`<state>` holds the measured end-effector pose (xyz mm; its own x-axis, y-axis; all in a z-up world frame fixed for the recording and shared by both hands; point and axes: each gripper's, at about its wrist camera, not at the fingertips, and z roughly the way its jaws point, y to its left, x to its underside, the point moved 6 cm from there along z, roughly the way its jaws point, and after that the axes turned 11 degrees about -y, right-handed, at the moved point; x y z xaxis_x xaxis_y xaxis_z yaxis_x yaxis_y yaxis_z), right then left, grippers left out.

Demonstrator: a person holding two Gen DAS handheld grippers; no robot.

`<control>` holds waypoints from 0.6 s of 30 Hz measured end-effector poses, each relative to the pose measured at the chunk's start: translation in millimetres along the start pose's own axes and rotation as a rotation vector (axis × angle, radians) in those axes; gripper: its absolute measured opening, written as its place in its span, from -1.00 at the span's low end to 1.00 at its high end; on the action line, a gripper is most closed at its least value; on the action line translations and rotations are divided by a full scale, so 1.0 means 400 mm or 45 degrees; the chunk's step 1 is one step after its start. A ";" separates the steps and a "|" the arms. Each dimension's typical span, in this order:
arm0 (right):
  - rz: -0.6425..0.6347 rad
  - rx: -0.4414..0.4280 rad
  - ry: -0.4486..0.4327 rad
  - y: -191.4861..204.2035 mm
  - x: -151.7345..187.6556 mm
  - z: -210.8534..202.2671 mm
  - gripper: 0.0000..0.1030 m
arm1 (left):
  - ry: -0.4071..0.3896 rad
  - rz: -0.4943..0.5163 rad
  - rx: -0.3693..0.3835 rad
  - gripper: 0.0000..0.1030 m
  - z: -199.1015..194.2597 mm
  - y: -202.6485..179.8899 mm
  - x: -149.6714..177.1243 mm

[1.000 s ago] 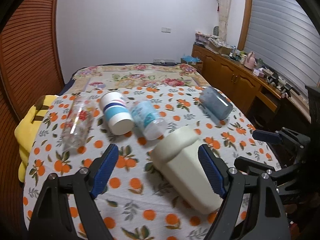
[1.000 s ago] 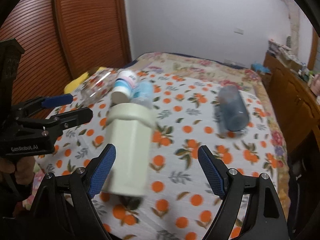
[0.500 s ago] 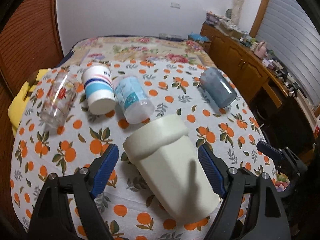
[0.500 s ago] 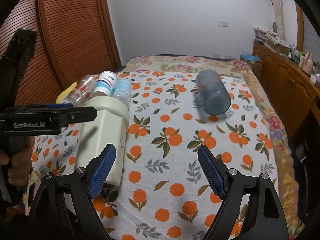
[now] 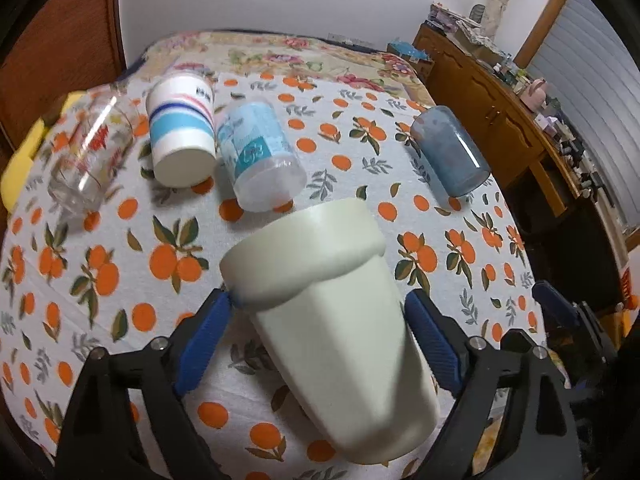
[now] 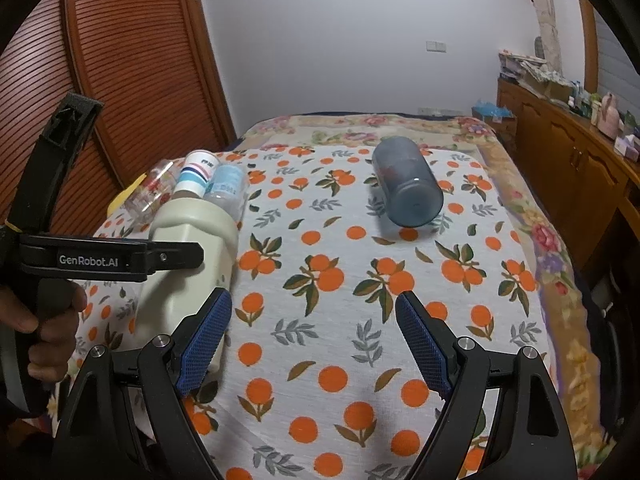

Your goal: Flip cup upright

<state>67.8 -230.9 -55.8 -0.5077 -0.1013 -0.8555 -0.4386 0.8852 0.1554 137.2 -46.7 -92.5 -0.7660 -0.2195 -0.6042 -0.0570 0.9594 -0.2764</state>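
Observation:
A cream cup [image 5: 332, 312] with a thick rim band lies on its side on the orange-print cloth, rim pointing away. My left gripper [image 5: 316, 324] is open and straddles it, one blue pad on each side; the left pad touches the rim band. In the right wrist view the same cup [image 6: 192, 256] lies at the left with the left gripper's black finger [image 6: 120, 258] across it. My right gripper [image 6: 312, 340] is open and empty over the cloth, just right of the cup.
Several other cups lie on their sides: a clear glass [image 5: 88, 152], a white cup with blue stripes [image 5: 182, 140], a light blue cup [image 5: 258, 156] and a dark blue tumbler [image 5: 450, 156], also in the right wrist view [image 6: 408, 188]. A wooden cabinet [image 5: 500, 120] stands right.
My left gripper has moved forward and down around the cream cup, which now sits deeper between the pads. The right gripper has held nearly still over the cloth.

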 end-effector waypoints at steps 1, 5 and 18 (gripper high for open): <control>0.000 -0.003 0.001 0.002 0.001 0.000 0.67 | 0.017 -0.027 0.019 0.78 0.004 0.006 0.002; 0.001 -0.003 -0.001 0.004 0.001 0.002 0.67 | 0.111 -0.149 0.114 0.79 0.030 0.024 0.014; -0.006 0.010 0.005 0.002 0.006 0.004 0.67 | 0.179 -0.147 0.190 0.56 0.061 0.017 0.016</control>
<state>67.4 -229.8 -58.8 -0.5084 -0.1075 -0.8544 -0.4352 0.8882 0.1472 147.5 -46.0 -116.4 -0.8421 -0.2896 -0.4549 -0.0622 0.8901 -0.4516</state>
